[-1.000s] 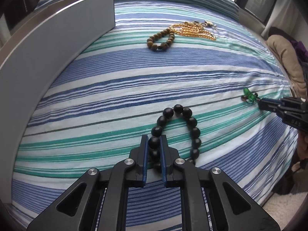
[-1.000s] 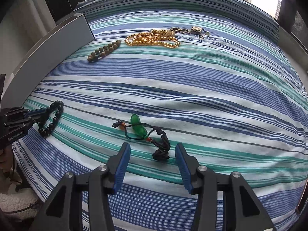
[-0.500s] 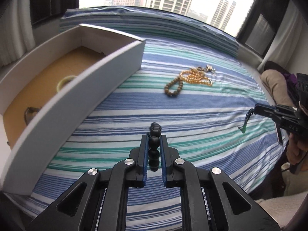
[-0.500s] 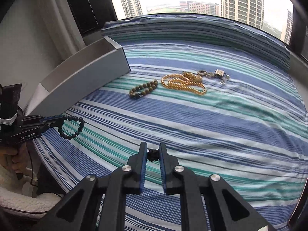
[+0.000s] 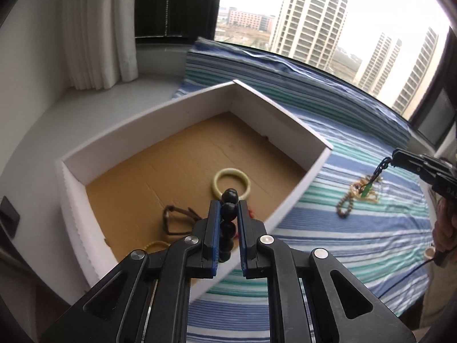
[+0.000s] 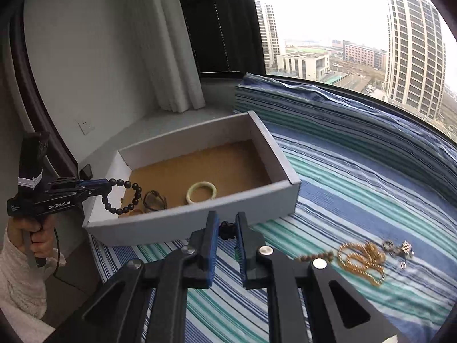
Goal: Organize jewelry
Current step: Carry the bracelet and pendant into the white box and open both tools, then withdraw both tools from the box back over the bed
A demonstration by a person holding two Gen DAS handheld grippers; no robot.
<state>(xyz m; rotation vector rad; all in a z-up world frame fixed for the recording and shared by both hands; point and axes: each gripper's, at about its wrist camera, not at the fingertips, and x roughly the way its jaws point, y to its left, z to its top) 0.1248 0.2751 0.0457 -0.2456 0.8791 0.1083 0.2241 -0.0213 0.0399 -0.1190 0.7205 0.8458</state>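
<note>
The left claw (image 5: 227, 217) is clamped narrow on a black bead bracelet (image 5: 230, 197): a few glossy round beads sit pinched between its blue pads, and in the right wrist view the rest of the loop (image 6: 122, 197) hangs free just below that claw, over the near corner of the white cardboard box (image 5: 274, 108). Directly beneath and just ahead of it, on the box's brown floor, lie a pale jade-like bangle (image 5: 231, 183), a brown cord loop (image 5: 178, 220) and a bit of yellow chain.

The right claw (image 6: 225, 230) has just been closing and now pinches the black knotted cord of a green pendant (image 5: 366, 191); the pendant dangles below its tip above the striped bed (image 5: 357, 228), with a brown bead bracelet (image 5: 345, 204) and a gold chain (image 6: 362, 257) lying beneath and beyond it.

Risks, as I judge them: the hanging bead loop could snag the box wall if it is lowered too near the edge, or land on the bangle and tangle with the cord loop. The pendant is held only by thin cord, so a quick swing could slip it free short of the box.
</note>
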